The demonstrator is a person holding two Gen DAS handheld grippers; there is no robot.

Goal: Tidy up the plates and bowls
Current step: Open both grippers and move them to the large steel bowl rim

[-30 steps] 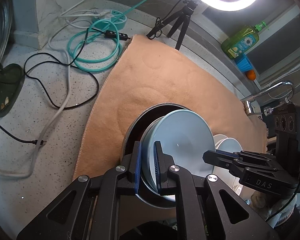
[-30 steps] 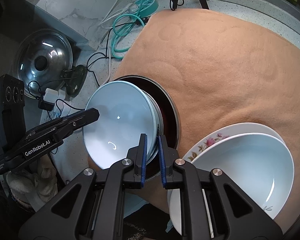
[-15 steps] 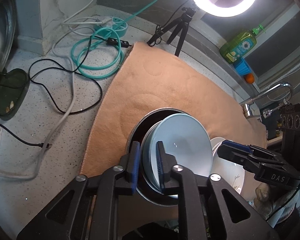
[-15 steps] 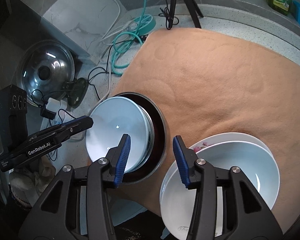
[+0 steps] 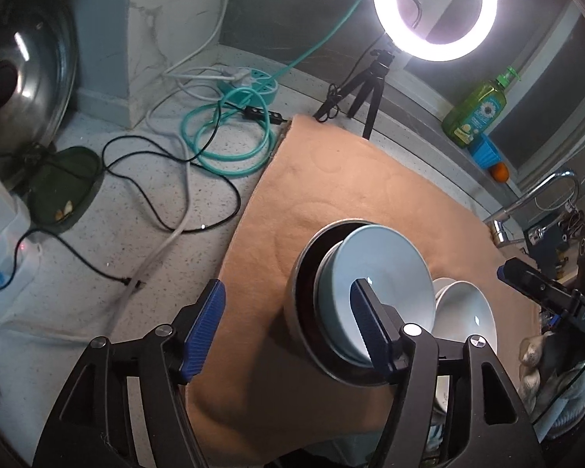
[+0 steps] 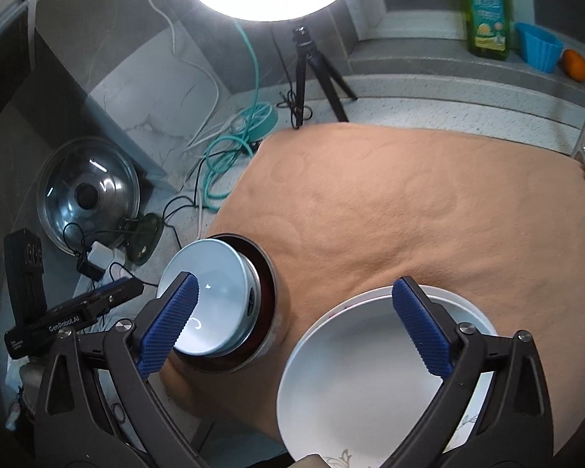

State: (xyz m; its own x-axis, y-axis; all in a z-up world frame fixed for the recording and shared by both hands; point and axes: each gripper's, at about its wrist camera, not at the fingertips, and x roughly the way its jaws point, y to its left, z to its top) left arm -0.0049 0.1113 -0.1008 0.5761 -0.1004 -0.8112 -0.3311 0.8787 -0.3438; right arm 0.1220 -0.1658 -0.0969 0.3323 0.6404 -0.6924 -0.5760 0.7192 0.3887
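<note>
Speckled counter [image 5: 97, 257] with a tan mat [image 5: 331, 179] spread over its right part. Ring light [image 5: 435, 4] on a small tripod [image 5: 366, 89] at the mat's far edge. Steel pot lid [image 6: 87, 195] leans at the far left wall, with a dark green dish [image 5: 64, 191] just in front of it. Teal hose coil [image 5: 230, 136] and loose black and white cables lie on the counter left of the mat.

White plate stack [image 6: 374, 382] at the mat's near right corner: plain white dish on top, with a plate under it showing only at the rim. Left of it, near the mat's near left edge, a dark metal-rimmed bowl [image 6: 269, 273] holds nested pale blue bowls [image 6: 210, 300], which sit tilted inside it and stick out above the rim.

Left gripper [image 5: 288, 327]: jaws opening, released; nothing pressed between the pads. Its right finger overlaps the blue bowls in left wrist view; the left finger is over bare mat edge. Right gripper [image 6: 292, 323]: jaws opening, spread wide, gripping nothing; left finger is over the blue bowls, the right finger over the white stack, with bare mat between them.

Green soap bottle [image 6: 487, 7], blue cup [image 6: 538, 48] and orange [image 6: 575, 64] sit on the back ledge. Faucet [image 5: 538, 199] at the right edge.
</note>
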